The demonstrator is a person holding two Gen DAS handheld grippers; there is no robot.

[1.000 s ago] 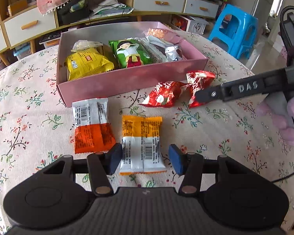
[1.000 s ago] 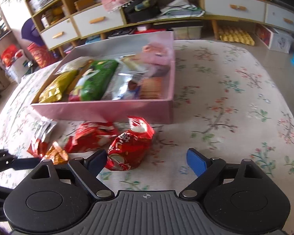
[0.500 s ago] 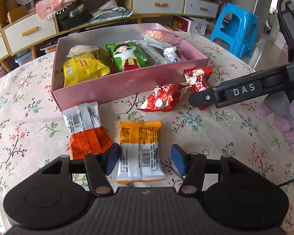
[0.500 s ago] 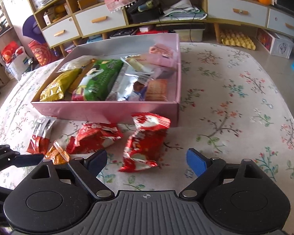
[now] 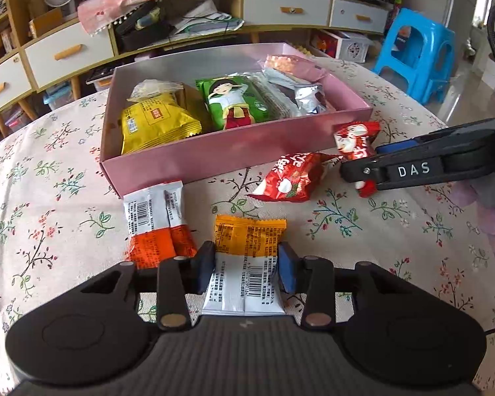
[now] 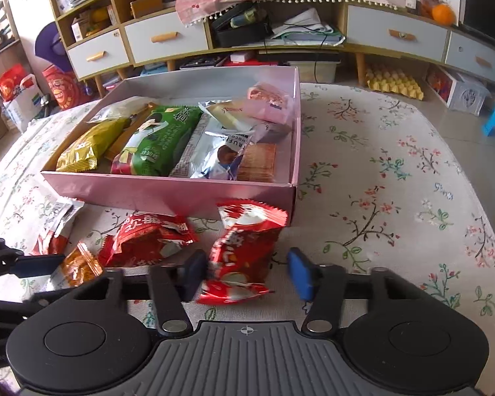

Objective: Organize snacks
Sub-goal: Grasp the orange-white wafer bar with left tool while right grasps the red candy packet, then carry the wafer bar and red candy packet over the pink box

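The left hand-held gripper (image 5: 246, 269) straddles the orange-and-white snack packet (image 5: 247, 257), which lies flat on the bench (image 5: 49, 198) with its barcode side up. The jaws are closing, and both blue pads sit against the packet's long edges.

The right hand-held gripper (image 6: 247, 272) straddles a red snack packet (image 6: 244, 250) lying on the bench just in front of the pink box (image 6: 168, 191). Its jaws are closing. The left pad touches the packet's edge; the right pad stands apart from it.

Count on the bench outside the box, four packets:
- Two red packets: the one between the right jaws and a second red packet (image 5: 290, 181) just beside it.
- One orange-and-white packet between the left jaws.
- One red-orange-and-white packet (image 5: 158, 221) just beside the left jaws, near the box's front wall.

Inside the box, the wrappers overlap. Those that can be told apart:
- One yellow packet (image 5: 155, 125).
- One green packet (image 5: 237, 104).
- One silver packet (image 5: 297, 92).
- One pink packet (image 5: 290, 64).
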